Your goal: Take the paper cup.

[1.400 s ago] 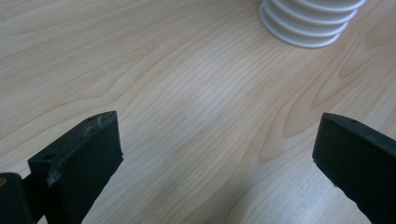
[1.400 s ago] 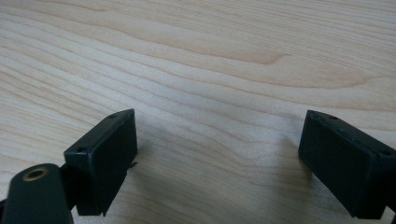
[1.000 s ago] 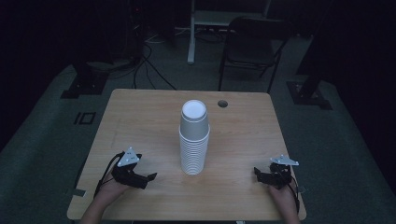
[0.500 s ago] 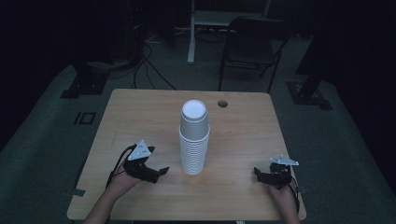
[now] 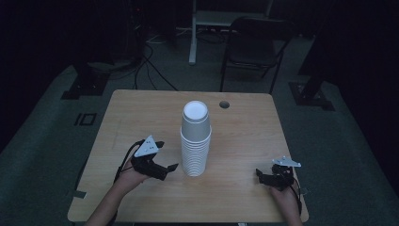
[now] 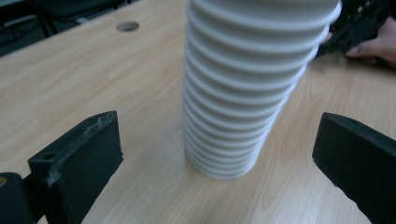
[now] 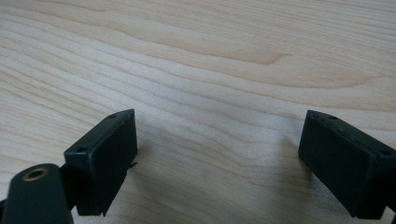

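Cups, a white nested stack (image 5: pixel 195 141), stand upside down mid-table (image 5: pixel 141 113); left gripper (image 5: pixel 164 168) just left, right gripper (image 5: pixel 261 175) near-right. Left gripper view: jaws wide apart, stack (image 6: pixel 247 88) between but untouched. Right gripper view: jaws spread over bare wood (image 7: pixel 210 70).

Stack of white paper cups (image 6: pixel 243 88): upright on wooden table (image 6: pixel 84 79), base centred ahead of left gripper (image 6: pixel 219 154); jaws wide apart, one each side of stack, not touching it; round hole (image 6: pixel 127 26) in table beyond stack, to its left; right gripper (image 6: pixel 357 23) in hand (image 6: pixel 376 44) beyond stack, to its right.
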### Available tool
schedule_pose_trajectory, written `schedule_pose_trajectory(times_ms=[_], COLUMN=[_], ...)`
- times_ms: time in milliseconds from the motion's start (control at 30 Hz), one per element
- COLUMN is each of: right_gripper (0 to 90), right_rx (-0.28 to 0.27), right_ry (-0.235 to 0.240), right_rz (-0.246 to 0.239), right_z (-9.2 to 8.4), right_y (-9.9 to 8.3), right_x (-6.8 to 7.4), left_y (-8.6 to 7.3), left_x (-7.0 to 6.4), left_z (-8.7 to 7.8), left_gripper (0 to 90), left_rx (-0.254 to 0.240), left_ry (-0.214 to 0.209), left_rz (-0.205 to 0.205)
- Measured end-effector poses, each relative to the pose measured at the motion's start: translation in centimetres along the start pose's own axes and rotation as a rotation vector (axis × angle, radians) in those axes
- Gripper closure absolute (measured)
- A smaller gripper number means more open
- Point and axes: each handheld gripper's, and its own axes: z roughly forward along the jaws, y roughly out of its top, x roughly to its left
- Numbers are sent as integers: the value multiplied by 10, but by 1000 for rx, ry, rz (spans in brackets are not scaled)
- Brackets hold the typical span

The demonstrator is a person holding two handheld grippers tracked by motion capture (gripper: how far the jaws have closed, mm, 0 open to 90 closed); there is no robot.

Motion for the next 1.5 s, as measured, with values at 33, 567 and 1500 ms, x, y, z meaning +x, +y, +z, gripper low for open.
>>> schedule_pose_trajectory(times_ms=[33, 567, 1500], right_gripper=[110, 111, 111], right_rx=[0, 0, 0], right_ry=[0, 0, 2], right_rz=[0, 0, -3], right_z=[0, 0, 0], right_y=[0, 0, 0], right_x=[0, 0, 0], left_y=[2, 33, 83], left_x=[0, -5, -13], left_z=[0, 5, 13], left_gripper=[16, 16, 15], left_rx=[-5, -60, -206], left_ry=[-4, -28, -86], left_rz=[0, 35, 59])
